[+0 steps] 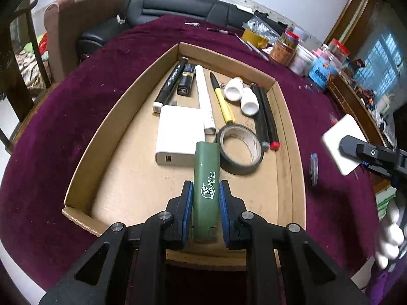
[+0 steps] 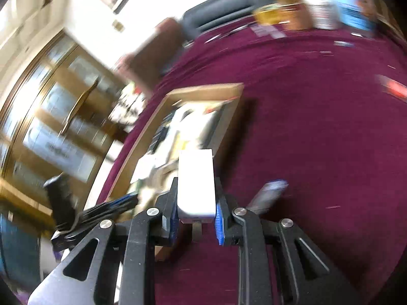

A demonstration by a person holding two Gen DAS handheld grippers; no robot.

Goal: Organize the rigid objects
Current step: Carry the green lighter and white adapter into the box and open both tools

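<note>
My left gripper [image 1: 205, 188] is shut on a green stick-shaped case [image 1: 205, 178], held over the near part of a shallow cardboard tray [image 1: 86, 175]. In the tray lie a white power bank [image 1: 179, 134], a roll of dark tape [image 1: 240, 150], a yellow pen [image 1: 223, 101], a white tube [image 1: 204, 99], black markers [image 1: 169, 84] and two small white bottles [image 1: 241, 94]. My right gripper [image 2: 196, 185] is shut on a flat white block [image 2: 195, 185]; the left wrist view shows that block [image 1: 340, 145] at the right, above the cloth. The right wrist view is blurred; the tray [image 2: 203, 91] lies ahead to the left.
A purple cloth [image 1: 51, 152] covers the table. Jars and boxes [image 1: 302, 56] crowd the far right edge. A small round object [image 1: 314, 165] lies on the cloth right of the tray. A black sofa [image 1: 178, 7] stands behind, and a wooden cabinet [image 2: 51, 127] to the left.
</note>
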